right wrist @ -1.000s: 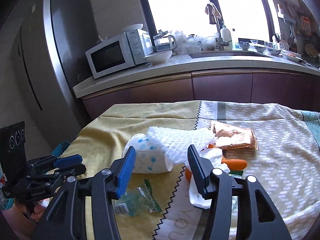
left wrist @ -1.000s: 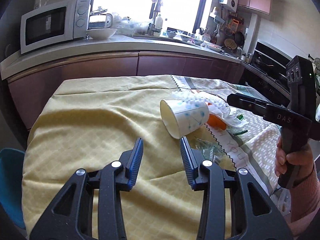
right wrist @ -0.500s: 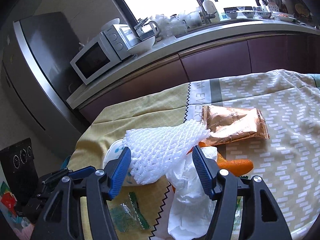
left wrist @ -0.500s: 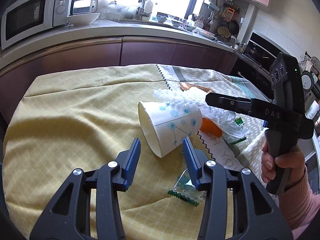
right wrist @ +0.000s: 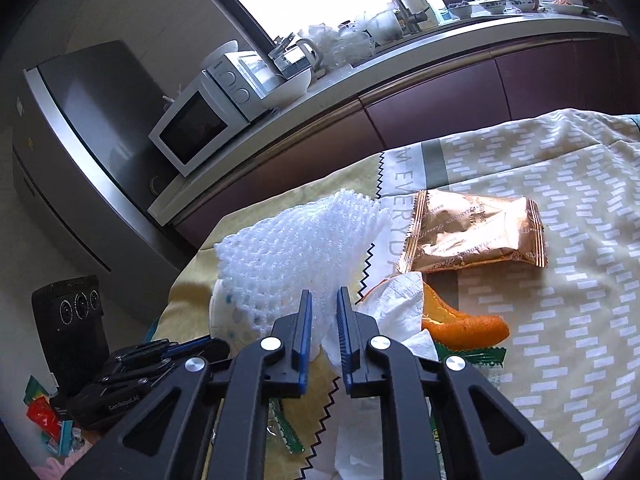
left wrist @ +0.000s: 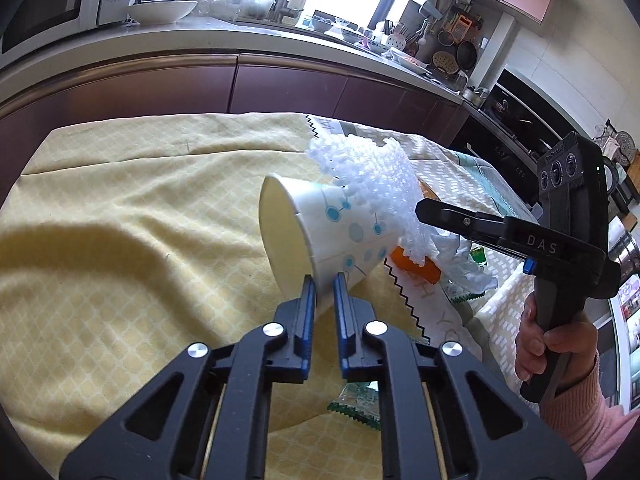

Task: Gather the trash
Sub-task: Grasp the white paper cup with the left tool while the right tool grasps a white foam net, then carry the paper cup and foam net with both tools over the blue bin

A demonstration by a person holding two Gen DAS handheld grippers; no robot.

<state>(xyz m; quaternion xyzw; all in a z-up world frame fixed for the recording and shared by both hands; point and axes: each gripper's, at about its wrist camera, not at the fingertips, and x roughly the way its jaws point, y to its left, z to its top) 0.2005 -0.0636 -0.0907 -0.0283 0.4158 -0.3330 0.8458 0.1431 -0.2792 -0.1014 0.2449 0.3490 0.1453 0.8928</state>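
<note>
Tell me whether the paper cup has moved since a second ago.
Yes. The paper cup, pinched at its rim by the left gripper, is lifted off the yellow tablecloth and tilted.

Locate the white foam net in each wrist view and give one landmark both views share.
Left wrist: the foam net is right of center, draped over the paper cup, with the right gripper reaching into its right side.
Right wrist: the foam net is center-left, pinched between that gripper's fingers.
Shared landmark: the orange peel beside the net.
</note>
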